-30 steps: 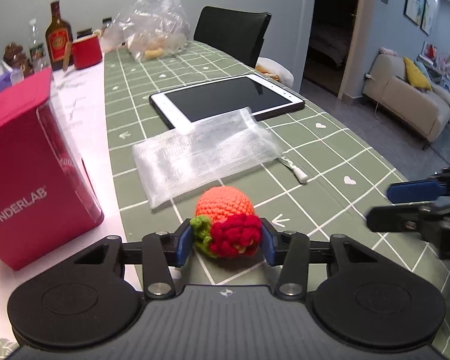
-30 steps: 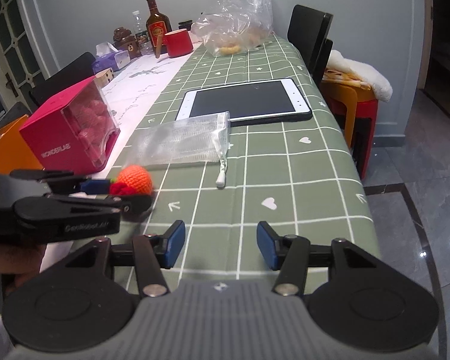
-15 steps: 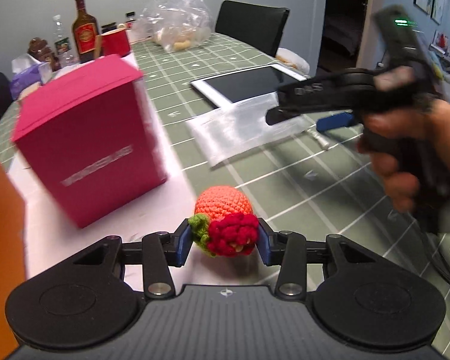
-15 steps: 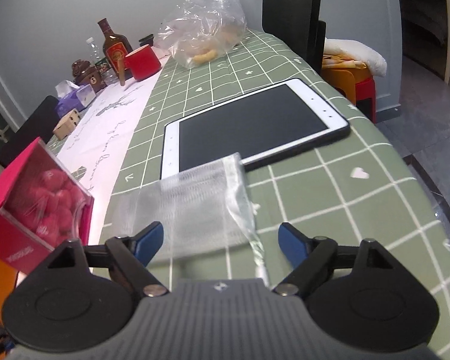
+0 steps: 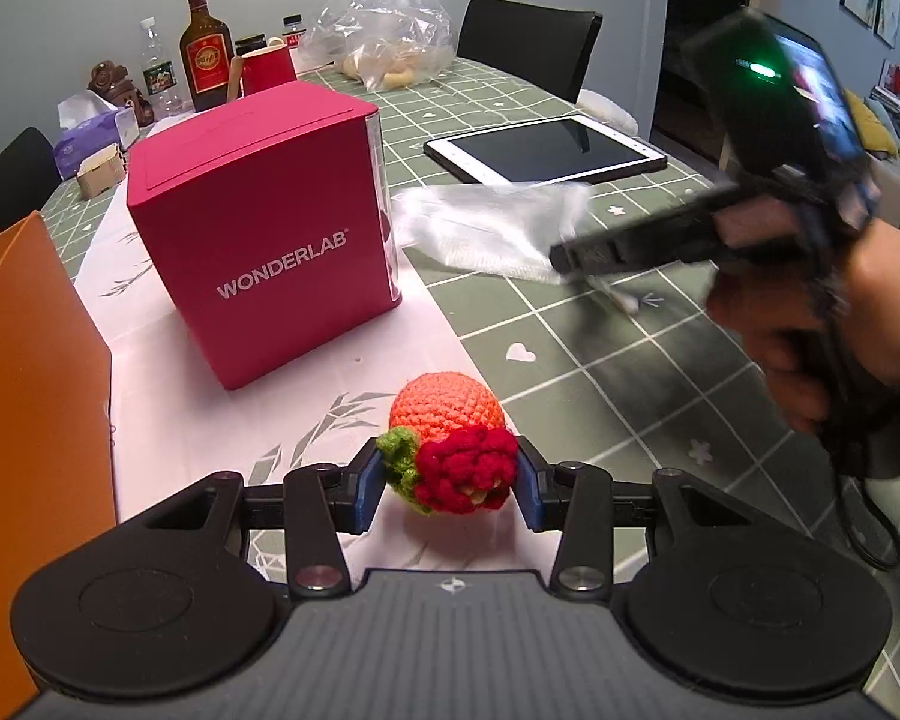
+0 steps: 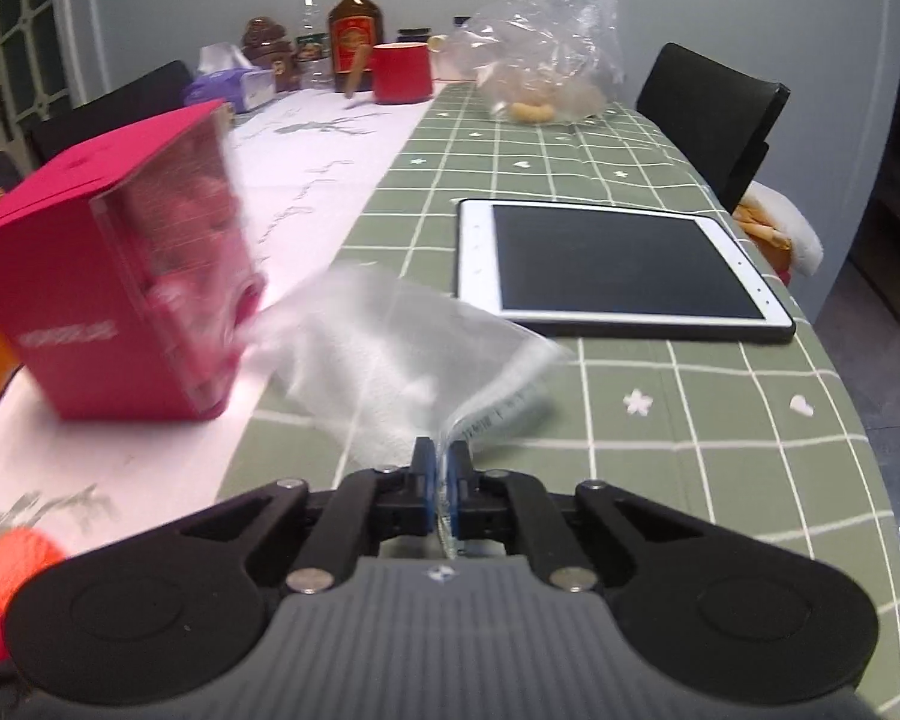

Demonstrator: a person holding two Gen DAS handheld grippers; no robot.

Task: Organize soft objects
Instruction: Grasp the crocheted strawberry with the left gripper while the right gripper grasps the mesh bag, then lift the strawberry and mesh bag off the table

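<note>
A crocheted orange fruit (image 5: 450,438) with red and green knit at its near end sits between the blue pads of my left gripper (image 5: 449,485), which is shut on it above the white table runner. A thin white mesh pouch (image 6: 390,360) lies on the green checked cloth beside the tablet. My right gripper (image 6: 441,480) is shut on the pouch's near edge, which curls up from the table. In the left wrist view the right gripper (image 5: 561,255) reaches in from the right, a hand behind it, pinching the pouch (image 5: 486,228). The orange fruit (image 6: 12,564) also shows at the right wrist view's lower left.
A pink WONDERLAB box (image 5: 264,228) stands left of the pouch. A white tablet (image 6: 618,267) lies behind it. An orange box (image 5: 24,420) rises at the near left. Bottles, a red cup (image 6: 402,72), a tissue pack and a clear plastic bag (image 6: 546,66) crowd the far end; black chairs surround the table.
My right gripper went from wide open over the pouch to shut on its edge and lifted that edge. My left gripper carried the orange fruit leftward onto the white runner.
</note>
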